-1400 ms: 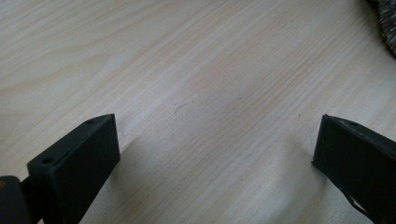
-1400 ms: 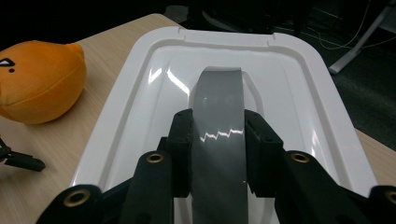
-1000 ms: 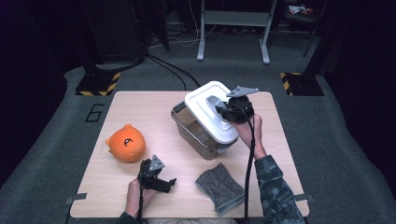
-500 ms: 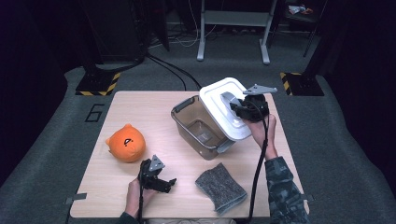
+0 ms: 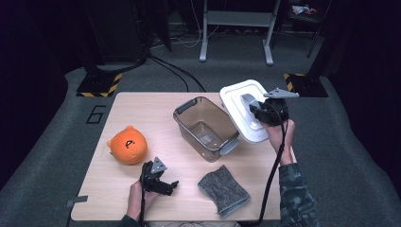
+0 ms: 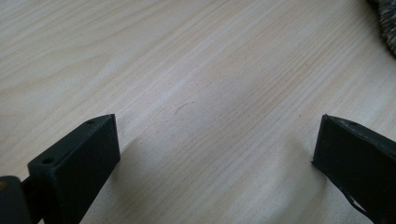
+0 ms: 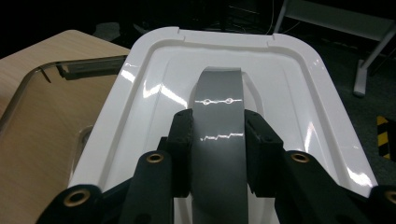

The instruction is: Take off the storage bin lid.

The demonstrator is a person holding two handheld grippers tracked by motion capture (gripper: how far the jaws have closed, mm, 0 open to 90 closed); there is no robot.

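A white lid (image 5: pixel 241 111) with a grey handle (image 7: pixel 218 116) hangs tilted in the air, right of a clear brown-tinted bin (image 5: pixel 205 127) that stands open on the wooden table (image 5: pixel 142 106). My right gripper (image 5: pixel 259 112) is shut on that handle, its jaws pressed against both sides of the grey strip (image 7: pixel 218 154). Near the table's front edge my left gripper (image 5: pixel 165 184) rests open, low over bare wood (image 6: pixel 215 140), with nothing between its jaws. The bin looks empty inside.
An orange round plush toy (image 5: pixel 127 144) sits at the table's left. A grey knitted cloth (image 5: pixel 223 190) lies at the front, right of the left gripper; its corner shows in the left gripper view (image 6: pixel 386 18). Dark floor, cables and a metal stand surround the table.
The right gripper has lifted the white lid off the bin and carried it to the right, leaving the bin open. The left gripper has stayed put.
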